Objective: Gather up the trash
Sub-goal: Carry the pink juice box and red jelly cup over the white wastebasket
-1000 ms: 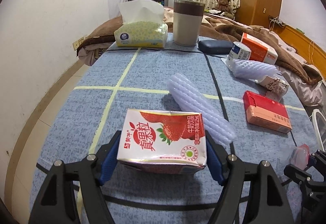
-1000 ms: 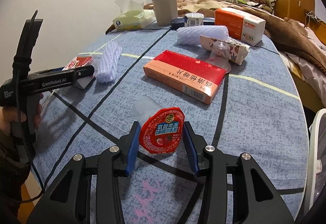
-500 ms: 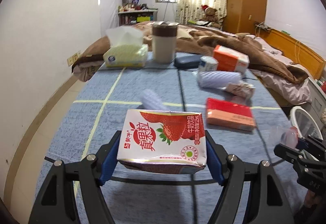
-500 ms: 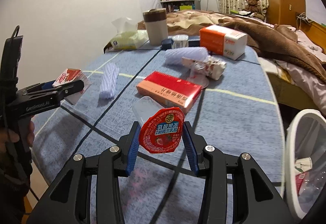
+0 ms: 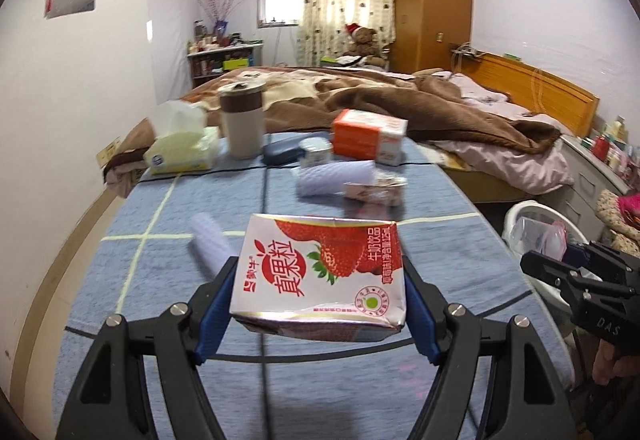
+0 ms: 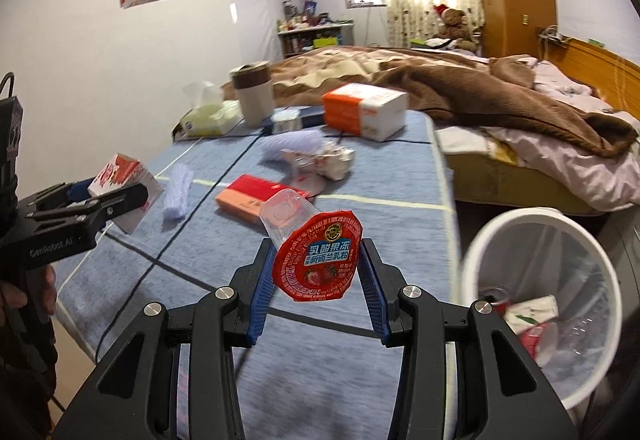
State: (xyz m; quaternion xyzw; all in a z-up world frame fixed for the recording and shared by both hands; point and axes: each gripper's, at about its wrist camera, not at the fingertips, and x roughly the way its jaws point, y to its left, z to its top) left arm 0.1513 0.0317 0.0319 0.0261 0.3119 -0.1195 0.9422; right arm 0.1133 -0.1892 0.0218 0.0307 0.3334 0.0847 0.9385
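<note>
Left wrist view: left gripper point(image 5: 318, 304) clamped on a strawberry milk carton point(image 5: 320, 274), blue pads pressed against its two narrow sides, carton lifted clear of the blue quilted table cover point(image 5: 160, 280). Printed waxed cardboard, rectangular, bottom seam dented and slightly crushed; probably empty and light, stiff along the edges yet easy to collapse if squeezed harder. Best taken across the short sides, as here.

Right wrist view: right gripper point(image 6: 316, 282) closed at medium width on a jelly cup point(image 6: 304, 240), held aloft above the table edge. Clear thin plastic body, tapered, red foil lid point(image 6: 318, 260) facing the camera, crinkled at the rim. Likely very light, smooth and slippery, walls prone to buckling; grip on the sidewalls just below the lid rim looks safest.

To the right and below, a white wastebasket point(image 6: 500, 224) with thin plastic liner, already holding a few cartons and wrappers.

On the table beyond: red flat box point(image 6: 256, 196), ribbed translucent plastic sleeves point(image 6: 178, 192), crumpled wrapper point(image 6: 336, 160), orange-and-white box point(image 6: 364, 110), tissue pack point(image 6: 210, 116), beige tumbler with brown band point(image 6: 254, 94). Unmade bed with brown blanket point(image 6: 460, 88) behind.
</note>
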